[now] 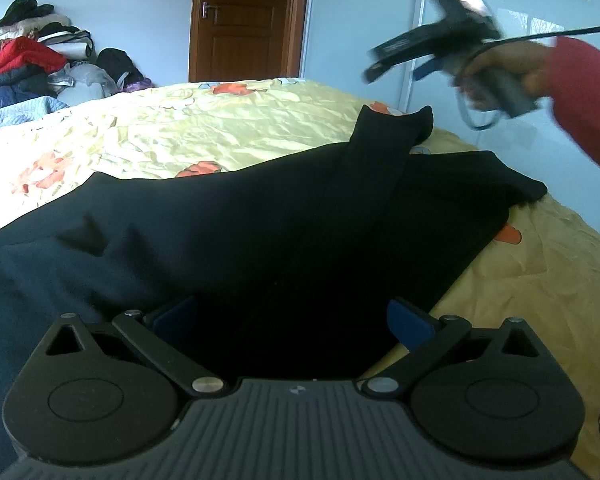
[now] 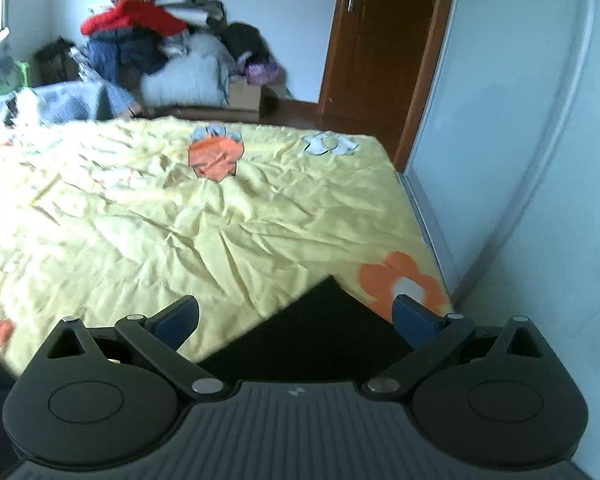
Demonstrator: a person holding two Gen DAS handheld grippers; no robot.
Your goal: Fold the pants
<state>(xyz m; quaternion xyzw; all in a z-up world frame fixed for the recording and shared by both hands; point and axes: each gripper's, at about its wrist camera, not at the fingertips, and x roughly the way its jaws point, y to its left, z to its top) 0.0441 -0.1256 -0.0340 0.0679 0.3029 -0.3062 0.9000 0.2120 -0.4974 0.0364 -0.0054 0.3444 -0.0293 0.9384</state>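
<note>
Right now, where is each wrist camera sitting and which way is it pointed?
Left wrist: low over the black pants, facing across the bed toward the door; shows the left gripper, open, plus the raised right gripper and the hand.
Right wrist: above the bed, facing the clothes pile; shows its own open fingers.
Shared: pants, bed, door, pile.

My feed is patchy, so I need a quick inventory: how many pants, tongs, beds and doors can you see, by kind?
Black pants: 1
Tongs, left and right, both open and empty: 2
Bed with yellow floral sheet: 1
Brown wooden door: 1
Total: 5
The clothes pile in the corner is too jumbled to count.
</note>
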